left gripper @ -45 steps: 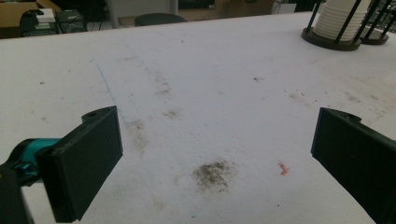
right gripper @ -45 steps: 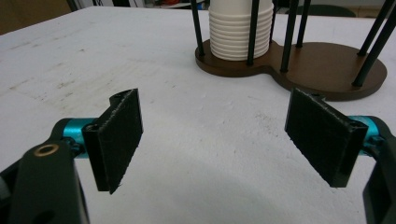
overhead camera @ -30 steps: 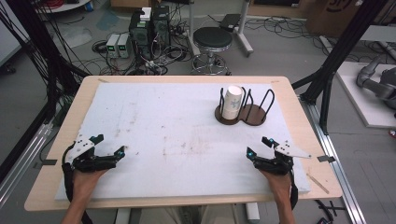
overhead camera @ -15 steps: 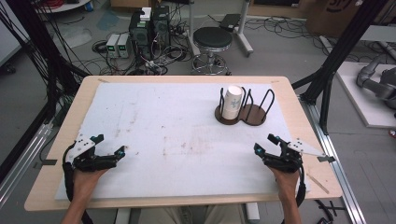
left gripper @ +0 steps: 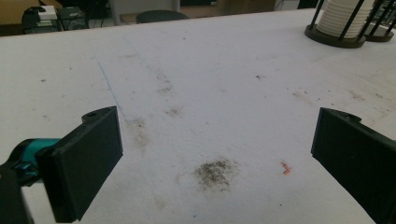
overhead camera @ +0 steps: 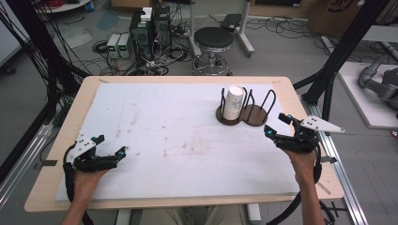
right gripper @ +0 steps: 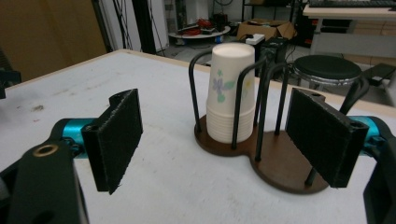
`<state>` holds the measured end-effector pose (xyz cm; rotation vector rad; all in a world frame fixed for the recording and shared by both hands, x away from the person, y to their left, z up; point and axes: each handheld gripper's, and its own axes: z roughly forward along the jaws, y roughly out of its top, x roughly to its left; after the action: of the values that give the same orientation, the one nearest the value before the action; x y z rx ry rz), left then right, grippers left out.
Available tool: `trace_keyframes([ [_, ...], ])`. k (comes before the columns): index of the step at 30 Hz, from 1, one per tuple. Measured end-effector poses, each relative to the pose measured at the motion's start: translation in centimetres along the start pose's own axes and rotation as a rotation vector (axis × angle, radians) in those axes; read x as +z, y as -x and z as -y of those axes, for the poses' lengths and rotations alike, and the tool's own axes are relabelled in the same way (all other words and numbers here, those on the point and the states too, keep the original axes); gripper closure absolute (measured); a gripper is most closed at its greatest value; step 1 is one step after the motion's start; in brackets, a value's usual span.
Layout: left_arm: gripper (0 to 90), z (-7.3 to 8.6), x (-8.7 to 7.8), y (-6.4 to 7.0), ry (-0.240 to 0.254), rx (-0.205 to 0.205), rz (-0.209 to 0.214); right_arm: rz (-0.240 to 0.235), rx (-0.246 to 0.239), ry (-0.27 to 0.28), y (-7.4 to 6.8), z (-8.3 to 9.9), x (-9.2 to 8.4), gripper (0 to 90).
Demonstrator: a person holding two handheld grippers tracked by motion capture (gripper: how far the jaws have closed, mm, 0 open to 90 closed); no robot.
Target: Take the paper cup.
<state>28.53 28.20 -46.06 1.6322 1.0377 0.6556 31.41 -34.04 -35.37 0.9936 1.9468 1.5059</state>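
Overhead view of the tabletop (overhead camera: 155, 117) with its stained white mat. Right claw (overhead camera: 277, 125), jaws apart and holding nothing, is raised at the right edge. Just ahead of it and slightly to its left stands a dark wire-post holder (overhead camera: 256, 114); its farther bay carries a stack of paper cups (overhead camera: 233, 103). Left claw (overhead camera: 111, 146), jaws apart, sits low near the front left corner, well apart from the holder.
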Motion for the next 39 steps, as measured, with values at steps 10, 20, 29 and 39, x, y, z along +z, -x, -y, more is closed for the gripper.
trace_keyframes([
  [10, 1.9, 0.0, 0.0, 0.0, -0.003, 0.000, -0.001, -0.025, -0.063, -0.079, 1.9, -4.8, 1.0, 19.2],
  [20, 1.9, 0.0, 0.1, -0.1, -0.014, -0.004, 0.009, -0.069, -0.122, -0.170, 3.6, -8.0, 3.4, 19.2],
  [29, 1.9, -0.1, 0.2, 0.0, -0.019, 0.006, 0.005, -0.132, -0.193, -0.248, 4.0, -10.7, 6.7, 19.2],
  [39, 1.9, -0.1, 0.2, 0.1, -0.021, 0.006, 0.004, -0.160, -0.204, -0.298, 5.4, -12.0, 9.0, 19.3],
])
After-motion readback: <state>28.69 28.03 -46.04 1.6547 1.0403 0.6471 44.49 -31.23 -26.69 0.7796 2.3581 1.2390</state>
